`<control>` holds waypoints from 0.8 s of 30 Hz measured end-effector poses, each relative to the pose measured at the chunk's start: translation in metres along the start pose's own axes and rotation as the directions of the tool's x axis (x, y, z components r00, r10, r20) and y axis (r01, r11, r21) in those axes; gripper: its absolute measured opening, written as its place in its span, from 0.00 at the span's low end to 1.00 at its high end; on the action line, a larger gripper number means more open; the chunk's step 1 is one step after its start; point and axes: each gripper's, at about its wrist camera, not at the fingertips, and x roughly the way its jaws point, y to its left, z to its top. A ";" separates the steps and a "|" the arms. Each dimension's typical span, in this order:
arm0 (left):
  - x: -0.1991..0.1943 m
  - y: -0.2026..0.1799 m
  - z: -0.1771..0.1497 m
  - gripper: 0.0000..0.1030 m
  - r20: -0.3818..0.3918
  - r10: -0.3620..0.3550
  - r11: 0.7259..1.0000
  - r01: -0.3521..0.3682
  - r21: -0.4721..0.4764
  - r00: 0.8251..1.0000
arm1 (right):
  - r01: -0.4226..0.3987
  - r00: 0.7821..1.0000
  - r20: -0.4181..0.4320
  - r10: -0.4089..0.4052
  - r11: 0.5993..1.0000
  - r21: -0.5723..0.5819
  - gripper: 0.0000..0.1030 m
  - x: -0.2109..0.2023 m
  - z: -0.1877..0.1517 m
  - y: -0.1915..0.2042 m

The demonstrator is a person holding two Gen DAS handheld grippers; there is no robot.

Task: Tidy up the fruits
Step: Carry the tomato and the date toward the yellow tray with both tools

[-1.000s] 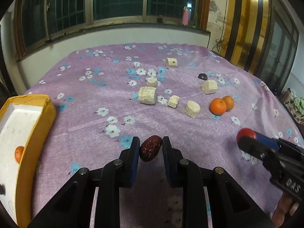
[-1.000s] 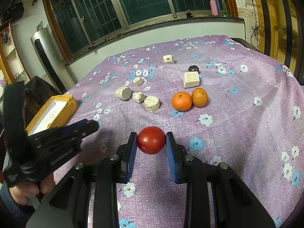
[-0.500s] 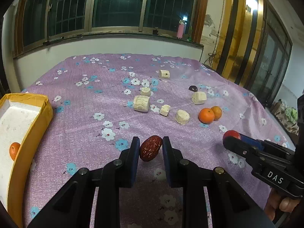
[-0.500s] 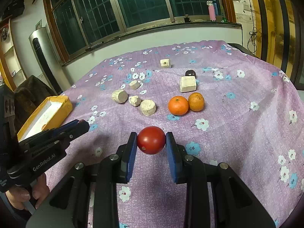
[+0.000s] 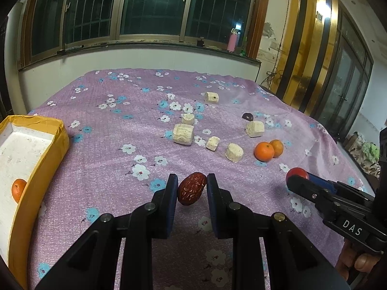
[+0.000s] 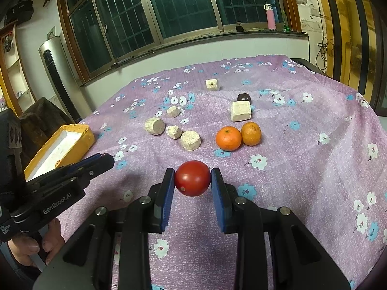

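The left gripper (image 5: 190, 188) is clamped on a wrinkled red date (image 5: 191, 188), held above the purple cloth (image 5: 121, 159). The right gripper (image 6: 192, 181) is closed around a tomato (image 6: 192, 181), also off the cloth. Two oranges (image 6: 238, 134) sit touching mid-table, near pale chunks (image 6: 191, 140). One orange (image 5: 18, 189) lies in the yellow box (image 5: 41, 169) at the left edge

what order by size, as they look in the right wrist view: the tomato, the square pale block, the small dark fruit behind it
1. tomato, though nearness to the camera inflates it
2. square pale block
3. small dark fruit
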 end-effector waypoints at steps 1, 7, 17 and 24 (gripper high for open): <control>0.000 0.000 0.000 0.22 0.000 0.001 1.000 -0.001 0.001 1.000 | 0.000 1.000 0.001 0.000 1.000 0.000 0.31 0.000 0.000 0.000; 0.000 0.001 0.000 0.22 0.003 0.011 1.000 -0.011 0.001 1.000 | 0.001 1.000 0.003 -0.001 1.000 0.000 0.31 -0.001 0.001 0.000; -0.005 0.000 0.000 0.22 0.043 0.041 0.999 -0.042 0.019 0.998 | -0.004 1.000 0.020 0.004 1.000 -0.001 0.31 -0.003 0.001 -0.001; -0.006 -0.001 0.000 0.22 0.055 0.046 0.999 -0.047 0.026 0.997 | -0.001 1.000 0.031 0.001 1.000 -0.005 0.31 -0.005 0.001 -0.001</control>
